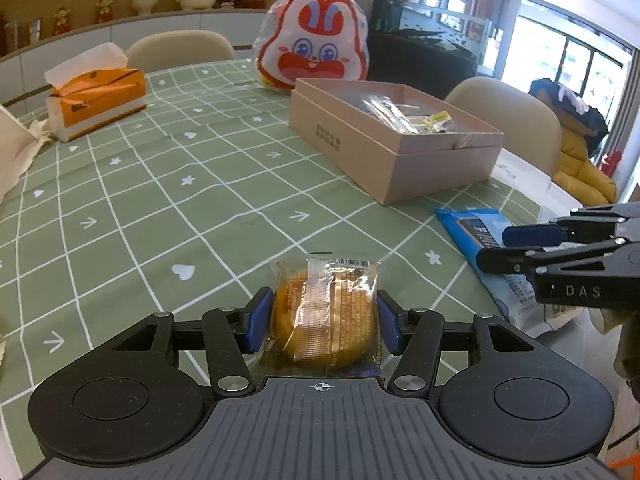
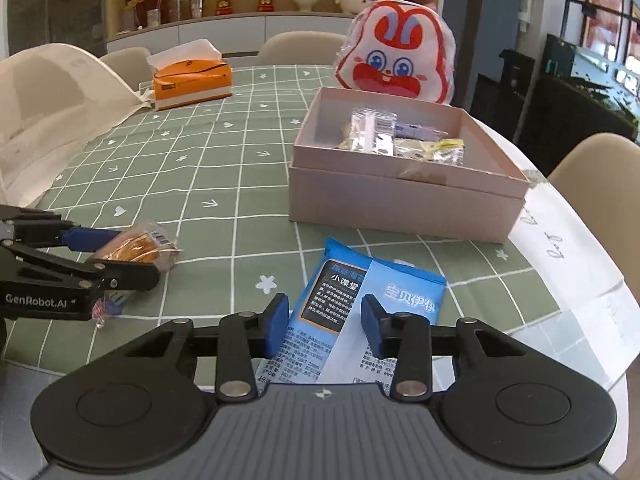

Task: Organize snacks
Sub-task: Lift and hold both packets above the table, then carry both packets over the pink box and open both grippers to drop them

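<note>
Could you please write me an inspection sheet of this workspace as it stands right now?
Surface: table under a green checked cloth with white hearts and arrows.
Job's things: open beige cardboard box already holding wrapped snacks; clear-wrapped golden round cake; blue foil snack packet lying flat.
Clutter: orange tissue box; red-and-white rabbit-face bag behind the box; white paper sheets at the table's edge.
Grippers: left tongs clamped on the cake; right tongs straddle the packet, pads apparently not pressing it.
Cables: nothing seen.
Surroundings: beige chairs, shelf of figurines, bright windows.
</note>
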{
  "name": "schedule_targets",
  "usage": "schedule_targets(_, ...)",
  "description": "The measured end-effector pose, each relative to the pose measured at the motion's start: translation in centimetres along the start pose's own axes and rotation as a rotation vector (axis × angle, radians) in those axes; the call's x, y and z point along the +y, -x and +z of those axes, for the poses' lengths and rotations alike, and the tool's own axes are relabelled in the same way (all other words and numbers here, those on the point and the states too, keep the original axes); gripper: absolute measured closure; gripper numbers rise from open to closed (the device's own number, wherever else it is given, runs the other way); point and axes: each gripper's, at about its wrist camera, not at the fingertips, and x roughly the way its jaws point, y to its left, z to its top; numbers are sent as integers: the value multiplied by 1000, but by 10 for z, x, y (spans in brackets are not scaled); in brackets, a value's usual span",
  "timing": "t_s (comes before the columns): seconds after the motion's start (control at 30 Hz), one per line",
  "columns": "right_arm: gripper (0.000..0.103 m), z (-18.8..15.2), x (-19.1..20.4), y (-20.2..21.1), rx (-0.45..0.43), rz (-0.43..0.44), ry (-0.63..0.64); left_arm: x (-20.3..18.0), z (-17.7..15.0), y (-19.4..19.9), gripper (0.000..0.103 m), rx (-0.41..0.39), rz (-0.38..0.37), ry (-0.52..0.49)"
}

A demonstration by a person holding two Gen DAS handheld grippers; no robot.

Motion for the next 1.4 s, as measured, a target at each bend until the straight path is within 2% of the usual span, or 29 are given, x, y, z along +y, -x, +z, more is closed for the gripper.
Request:
schedule_targets(0.07,60,-2,-3,0,-7,-15,-12,-3,-1,0,43,-1,-2,-12)
schedule_targets(0.13,44,-3,-7,-1,-3,-20,-48,-2,-2,0,43,-2,-4,-11)
schedule_targets(0.17,26,-4,-10,-2,0,-18,-73,-2,-2,1,43,-1,-6,-8)
schedule_targets(0.2,19,-5,-12,-2,1,-18,-99,-1,-1,0,43,-1,-7,-5)
schedule_targets(0.33,17,-6,-10,-3,3,-48,-152,-3,-2,0,43,-3,-3,-13)
schedule_targets(0.4,13,-5,-5,-5,14,-61,-164,-3,-2,0,43,-4,0,-18)
schedule_targets(0.6,13,-3,2,-4,-6,-177,-139,-4,-2,0,43,-5,0,-20)
schedule_targets(0.73,13,-9,-10,-6,26,-226,-155,-5,-2,-1,43,-5,1,-22)
schedule_targets(0.8,9,-14,-21,-6,23,-209,-203,-5,-3,-1,43,-6,1,-23)
schedule_targets(0.9,4,-21,-36,-5,18,-129,-295,-4,-2,-1,43,-6,0,-22)
schedule_targets(0.97,4,-23,-33,-5,16,-130,-290,-4,-2,-1,43,-6,0,-20)
schedule_targets(1.07,4,-20,-22,-12,30,-132,-209,-6,-3,-1,43,-8,6,-25)
schedule_targets(1.13,6,-18,-19,-14,35,-120,-184,-6,-3,-1,43,-8,10,-29)
schedule_targets(1.2,19,-16,-20,-12,35,-88,-153,-7,-3,0,43,-8,12,-23)
schedule_targets(1.27,21,-15,-22,-5,37,-66,-128,-8,-4,2,43,-6,5,-17)
schedule_targets(1.4,22,-17,-30,16,-18,-39,-84,-14,-5,10,43,-6,-15,-15)
